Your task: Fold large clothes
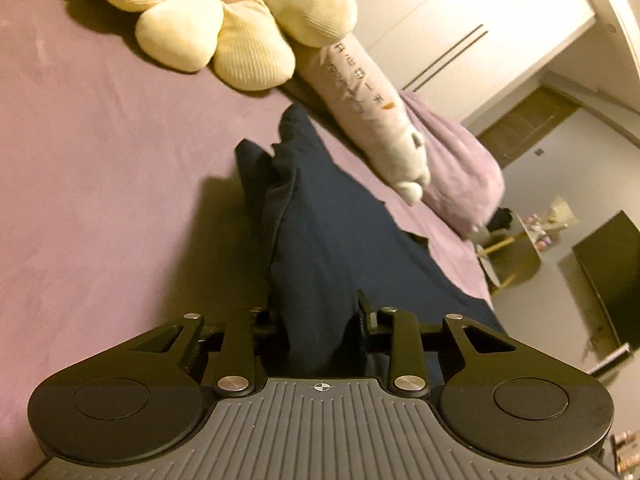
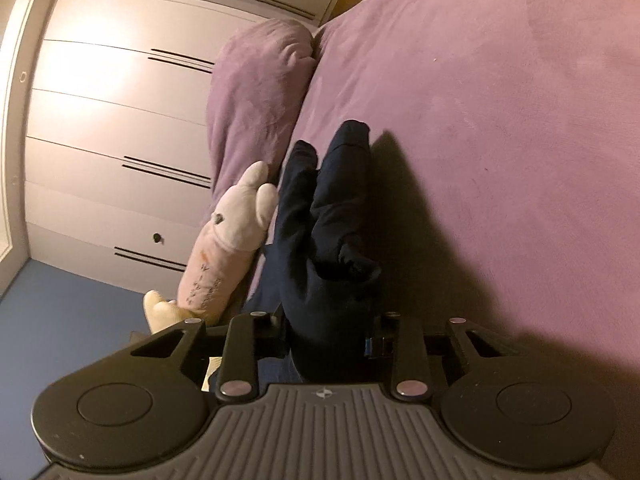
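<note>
The left tool (image 1: pixel 320 320) is clamped on a bunched fold of the dark navy cloth garment (image 1: pixel 320 216), which fills the gap between its black fingers and runs forward from them in a long creased ridge. The right tool (image 2: pixel 328 336) is likewise clamped on a thick wad of the same dark navy cloth garment (image 2: pixel 328 220). The garment hangs gathered and rumpled between the two tools and the mauve velvety bed cover (image 1: pixel 100 160), with its far end trailing onto the bed and a dark shadow beside it.

Near the garment's far end lies a long pale pink plush animal with printed lettering (image 1: pixel 372 112), just beside a lilac pillow (image 1: pixel 460 160). A cream and pink flower-shaped cushion (image 1: pixel 224 12) sits further up the bed. Beyond the bed stands a white wardrobe with dark slot handles (image 2: pixel 120 120).
</note>
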Demonstrator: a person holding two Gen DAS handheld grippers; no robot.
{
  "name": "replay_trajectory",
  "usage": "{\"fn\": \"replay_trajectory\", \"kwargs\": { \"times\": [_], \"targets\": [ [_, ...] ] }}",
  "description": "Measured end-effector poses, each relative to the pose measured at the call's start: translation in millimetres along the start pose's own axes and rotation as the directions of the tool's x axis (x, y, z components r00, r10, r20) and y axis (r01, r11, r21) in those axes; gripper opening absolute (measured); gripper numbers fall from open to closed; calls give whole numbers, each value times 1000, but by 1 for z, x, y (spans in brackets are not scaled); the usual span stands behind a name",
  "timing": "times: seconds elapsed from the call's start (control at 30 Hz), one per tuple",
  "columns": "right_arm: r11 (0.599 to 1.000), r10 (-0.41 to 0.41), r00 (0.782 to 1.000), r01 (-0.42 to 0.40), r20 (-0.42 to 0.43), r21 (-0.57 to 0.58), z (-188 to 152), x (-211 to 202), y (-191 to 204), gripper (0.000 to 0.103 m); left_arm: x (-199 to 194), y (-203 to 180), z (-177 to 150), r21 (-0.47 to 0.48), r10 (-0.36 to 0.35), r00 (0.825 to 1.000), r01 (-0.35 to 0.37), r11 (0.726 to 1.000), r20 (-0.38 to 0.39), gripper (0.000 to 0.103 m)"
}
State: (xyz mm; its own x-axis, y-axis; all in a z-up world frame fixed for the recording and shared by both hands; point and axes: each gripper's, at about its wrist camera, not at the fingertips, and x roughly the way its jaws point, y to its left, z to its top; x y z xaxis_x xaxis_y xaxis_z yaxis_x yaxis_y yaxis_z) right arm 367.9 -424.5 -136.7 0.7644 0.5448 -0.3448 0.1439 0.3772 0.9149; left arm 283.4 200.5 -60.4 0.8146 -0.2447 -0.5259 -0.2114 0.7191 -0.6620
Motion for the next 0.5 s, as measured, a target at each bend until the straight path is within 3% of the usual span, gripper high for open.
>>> {"fn": "replay_trajectory", "kwargs": {
  "times": [0.17,0.3,0.4,0.47,0.5],
  "targets": [
    [999,-38,998,37,-46,-23,-30,-60,-9,30,-62,17,-48,9,13,997,-13,1000,-72,33],
    [989,-132,989,127,-69,-77,-71,-111,-29,31,-87,41,-90,-15,113,986,-116,993,-124,39],
    [971,-205,978,197,-45,-137,-88,-131,-34,38,-98,50,-98,-85,153,982,-162,983,-107,46],
    [954,-245,969,240,-10,-179,-90,-142,-23,45,-108,40,-94,-45,198,978,-201,979,-60,48],
    [937,-275,961,272,20,-217,-90,-147,-15,47,-113,33,-93,-4,221,975,-221,975,-35,56]
  ]
}}
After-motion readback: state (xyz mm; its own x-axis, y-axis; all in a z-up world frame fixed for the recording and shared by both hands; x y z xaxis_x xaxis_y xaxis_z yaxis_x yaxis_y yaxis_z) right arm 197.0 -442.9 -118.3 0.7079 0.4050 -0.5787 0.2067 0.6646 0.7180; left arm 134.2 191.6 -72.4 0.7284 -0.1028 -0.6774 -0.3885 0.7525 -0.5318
